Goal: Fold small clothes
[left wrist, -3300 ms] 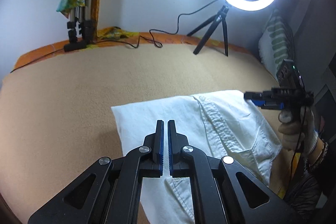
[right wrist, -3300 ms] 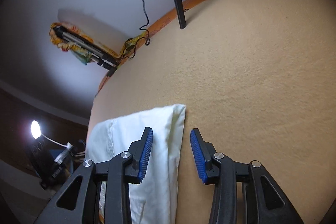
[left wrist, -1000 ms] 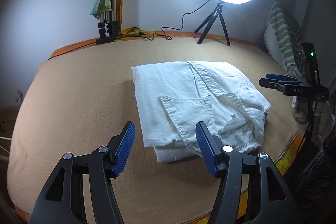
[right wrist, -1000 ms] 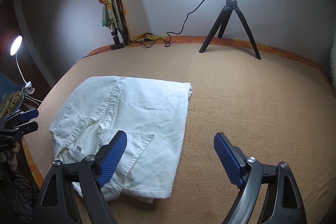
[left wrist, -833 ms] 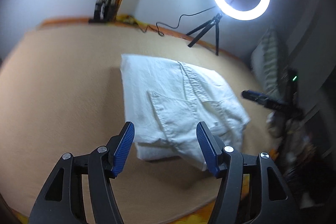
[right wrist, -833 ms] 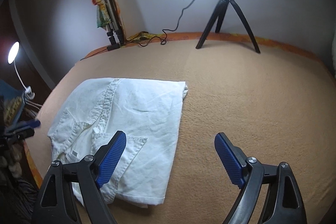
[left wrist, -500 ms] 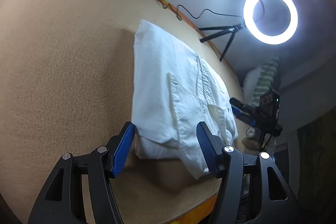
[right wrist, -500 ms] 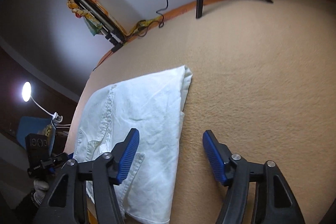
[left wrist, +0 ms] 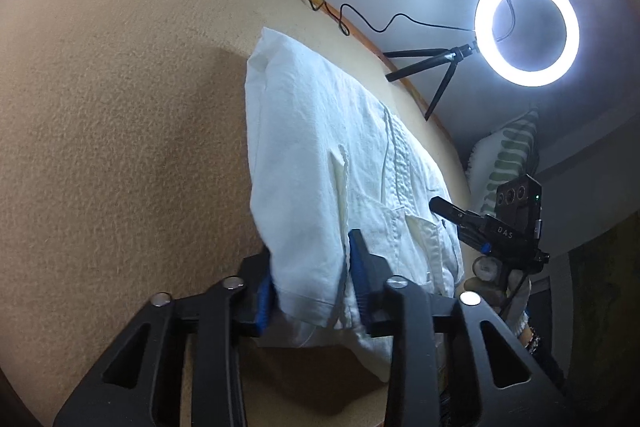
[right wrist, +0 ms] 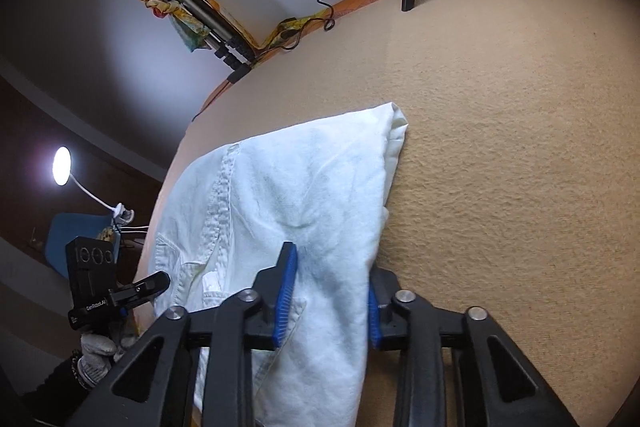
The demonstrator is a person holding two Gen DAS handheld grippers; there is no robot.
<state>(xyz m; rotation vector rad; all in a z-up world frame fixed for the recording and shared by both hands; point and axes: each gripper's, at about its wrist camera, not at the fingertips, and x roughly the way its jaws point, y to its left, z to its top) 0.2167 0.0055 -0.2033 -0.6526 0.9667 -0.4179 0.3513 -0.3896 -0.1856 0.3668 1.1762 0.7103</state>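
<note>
A folded white garment (left wrist: 320, 163) with stitched pockets lies on the tan blanket (left wrist: 120, 107). My left gripper (left wrist: 310, 283) is low at the garment's near end, its jaws closing. The blue pads (left wrist: 356, 267) press a thick fold of white cloth between them. In the right wrist view the garment (right wrist: 288, 195) runs up from my right gripper (right wrist: 330, 301), whose jaws are also closing with the cloth's edge bunched between them. Each view shows the other gripper at the opposite side: the right gripper (left wrist: 440, 206) and the left gripper (right wrist: 160, 281), the latter held by a gloved hand (right wrist: 96, 351).
A lit ring light (left wrist: 527, 29) on a small tripod stands at the blanket's far edge, its cable (left wrist: 360, 27) trailing along the wall. A folded tripod wrapped in colourful cloth (right wrist: 192, 7) leans in the corner. A striped pillow (left wrist: 508, 155) and a small lamp (right wrist: 62, 166) sit beyond the edges.
Both grippers came down from above the garment and rolled toward it. Their wide-open jaws narrowed onto the cloth at its two sides.
</note>
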